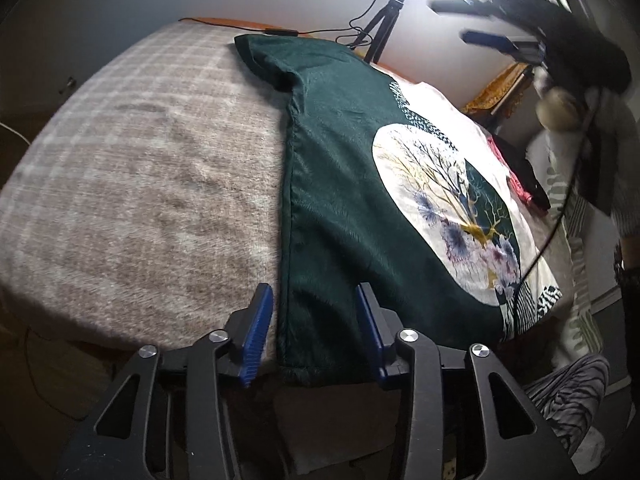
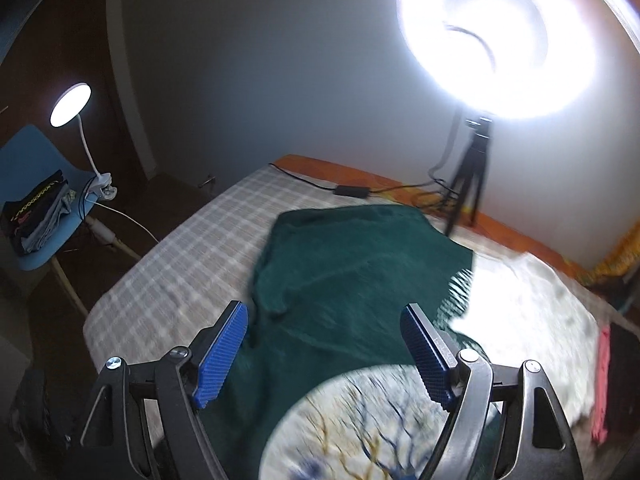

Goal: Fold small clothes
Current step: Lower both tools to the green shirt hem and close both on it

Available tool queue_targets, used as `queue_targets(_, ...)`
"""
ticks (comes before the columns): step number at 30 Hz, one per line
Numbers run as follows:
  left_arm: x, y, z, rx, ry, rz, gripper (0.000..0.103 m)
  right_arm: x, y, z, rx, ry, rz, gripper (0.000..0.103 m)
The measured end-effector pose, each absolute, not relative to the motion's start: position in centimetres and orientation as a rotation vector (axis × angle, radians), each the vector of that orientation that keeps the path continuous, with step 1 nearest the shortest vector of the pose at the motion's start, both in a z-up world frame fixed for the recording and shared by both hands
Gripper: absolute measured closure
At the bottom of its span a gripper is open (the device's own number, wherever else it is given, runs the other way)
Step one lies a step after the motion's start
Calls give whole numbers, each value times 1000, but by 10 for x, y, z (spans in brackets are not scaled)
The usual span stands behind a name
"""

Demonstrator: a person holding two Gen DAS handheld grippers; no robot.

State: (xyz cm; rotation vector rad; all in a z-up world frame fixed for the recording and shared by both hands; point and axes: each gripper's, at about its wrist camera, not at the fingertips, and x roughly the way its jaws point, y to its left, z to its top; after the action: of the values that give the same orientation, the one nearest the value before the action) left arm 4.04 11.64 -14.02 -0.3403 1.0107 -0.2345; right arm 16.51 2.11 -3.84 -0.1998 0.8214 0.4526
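Two blue-padded jaws of the left gripper [image 1: 316,334] straddle the near hem corner of the dark green printed T-shirt [image 1: 352,184], half-closed, not pinching; bite deeper first. Right gripper [image 2: 324,354] hovers wide, empty, over the shirt's middle on the checked blanket [image 2: 192,248].

— The green shirt [image 2: 360,264] is smeared with motion blur in the right wrist view, and its tree print [image 2: 360,432] runs off the bottom edge.

— The right tongs [image 1: 480,20] in the left view?

— A dark streak; I can't tell how their jaws stand. The ring light [image 2: 496,40] glares so white its centre is lost, and the pink cloth [image 2: 602,380] is too blurred to name.
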Motion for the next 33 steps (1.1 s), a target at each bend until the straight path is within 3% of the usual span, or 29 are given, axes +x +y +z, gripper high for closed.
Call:
queue_targets(8, 50, 123, -154, -370, 1029, -216, 74, 234, 89, -66, -184, 942, 497, 31)
queue_targets(21, 55, 123, -155, -384, 1021, -254, 78, 318, 183, -150, -329, 1075, 445, 37)
queue_targets(30, 60, 116, -158, -390, 1029, -284, 93, 344, 204, -184, -400, 1113, 402, 42)
queue_targets(33, 62, 116, -159, -407, 1028, -293, 95, 350, 200, -192, -402, 1135, 389, 48)
